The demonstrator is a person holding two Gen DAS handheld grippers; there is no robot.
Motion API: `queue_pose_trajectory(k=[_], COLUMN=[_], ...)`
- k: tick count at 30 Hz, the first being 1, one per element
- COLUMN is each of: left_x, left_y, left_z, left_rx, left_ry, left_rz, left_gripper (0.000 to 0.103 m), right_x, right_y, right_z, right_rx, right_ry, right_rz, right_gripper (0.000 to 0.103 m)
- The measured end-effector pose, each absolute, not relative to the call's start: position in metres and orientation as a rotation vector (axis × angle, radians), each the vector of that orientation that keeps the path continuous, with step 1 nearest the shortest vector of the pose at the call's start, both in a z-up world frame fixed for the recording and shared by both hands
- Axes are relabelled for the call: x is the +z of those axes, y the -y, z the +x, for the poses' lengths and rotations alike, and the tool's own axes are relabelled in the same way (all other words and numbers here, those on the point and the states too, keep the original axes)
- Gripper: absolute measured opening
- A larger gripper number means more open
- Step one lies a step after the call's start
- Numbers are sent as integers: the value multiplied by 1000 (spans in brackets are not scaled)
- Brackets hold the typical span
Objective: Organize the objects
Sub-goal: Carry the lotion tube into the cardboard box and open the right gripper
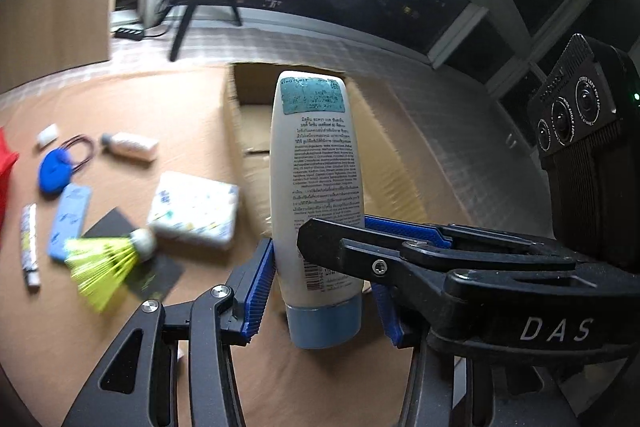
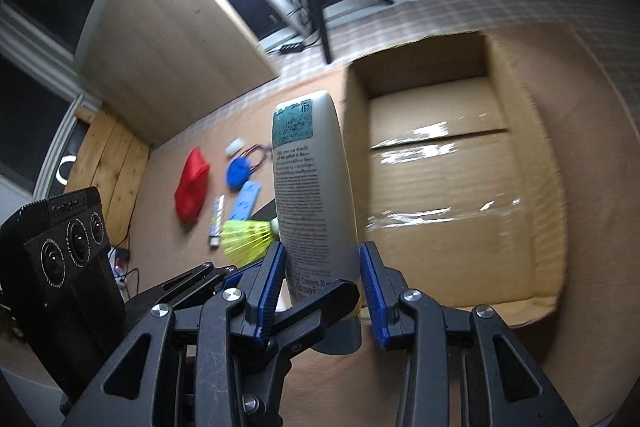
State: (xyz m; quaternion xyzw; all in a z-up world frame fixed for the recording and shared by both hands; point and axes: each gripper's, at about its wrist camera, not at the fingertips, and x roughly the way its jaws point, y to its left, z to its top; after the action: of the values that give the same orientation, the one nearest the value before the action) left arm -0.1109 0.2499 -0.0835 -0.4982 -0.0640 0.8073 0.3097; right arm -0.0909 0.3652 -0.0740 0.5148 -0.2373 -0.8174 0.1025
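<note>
lotion tube, white with a pale blue cap pointing down, is held upright in the air, clamped low on its body by both tools at once: the left gripper pinches it between blue pads, and the right gripper pinches it too, crossing the left one's fingers. just behind the tube stands an open cardboard box, its taped floor bare. on the brown table to the left of the box lie the items not yet sorted: a yellow shuttlecock, a white pack, a blue case, a small bottle and a red cloth. the step in hand looks like carrying the tube to the box; next it must clear the near wall before either grip loosens.
</note>
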Motion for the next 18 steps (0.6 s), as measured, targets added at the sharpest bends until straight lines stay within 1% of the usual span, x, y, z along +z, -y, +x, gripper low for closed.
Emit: queue_pose_trajectory(k=[7, 14, 15, 16, 17, 18], left_x=[-89, -94, -94, -94, -95, -95], left_y=[-293, -311, -313, -314, -314, -313], left_z=[-120, -124, -124, -124, -124, -125], left_rx=[2126, 2143, 2147, 2149, 2152, 2157], left_ry=[147, 116, 99, 88, 77, 74], left_rz=[-1320, -1320, -1320, -1324, -1328, -1330], left_gripper=[50, 50, 50, 54, 57, 61], right_x=[-84, -87, -87, -86, -85, -83], right_y=[-402, -411, -412, -413, -414, -415], right_z=[-96, -100, -100, -100, -98, -98], right_rx=[-2434, -2450, -2470, -2494, -2504, -2516], right_ry=[757, 750, 743, 732, 726, 726], right_rz=[1522, 1516, 1513, 1515, 1515, 1508], right_gripper=[35, 36, 39, 43, 52, 57])
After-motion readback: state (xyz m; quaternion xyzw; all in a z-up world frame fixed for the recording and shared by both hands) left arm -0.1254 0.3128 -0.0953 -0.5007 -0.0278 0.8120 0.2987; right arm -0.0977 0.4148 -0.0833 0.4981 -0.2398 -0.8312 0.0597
